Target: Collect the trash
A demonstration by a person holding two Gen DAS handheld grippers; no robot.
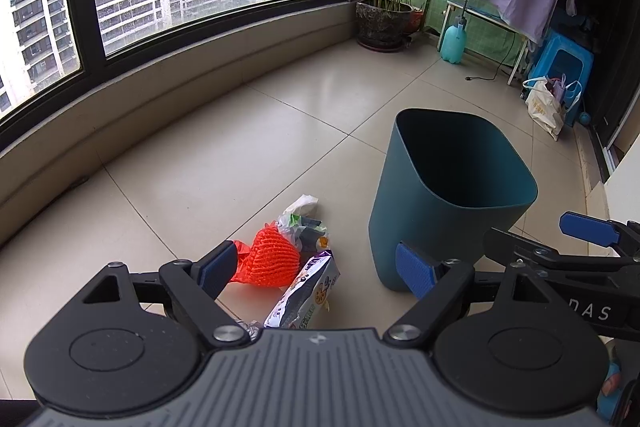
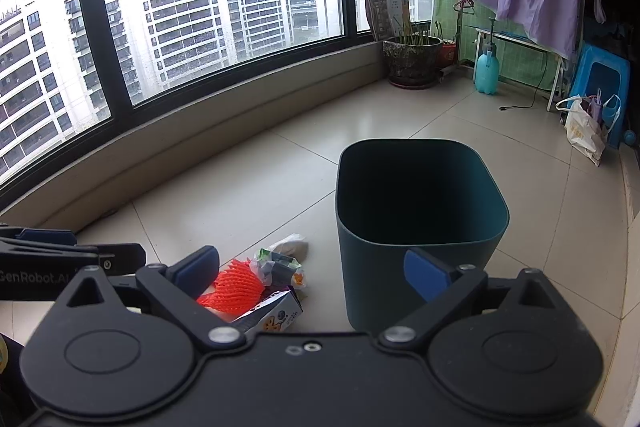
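Holding both tools over the tiled floor (image 1: 248, 147): my left gripper (image 1: 316, 267) spread wide, nothing between its fingers; my right gripper (image 2: 316, 275) likewise spread and empty. Trash heaped just left of the dark teal bin (image 2: 420, 247): orange foam net (image 1: 272, 259), crumpled wrappers (image 1: 302, 219), printed snack bag (image 1: 308, 295).

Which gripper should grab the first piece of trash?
Left, probably: the left gripper, open, frames the orange foam net and printed snack wrapper; the right gripper, open too, faces the dark teal plastic bin.
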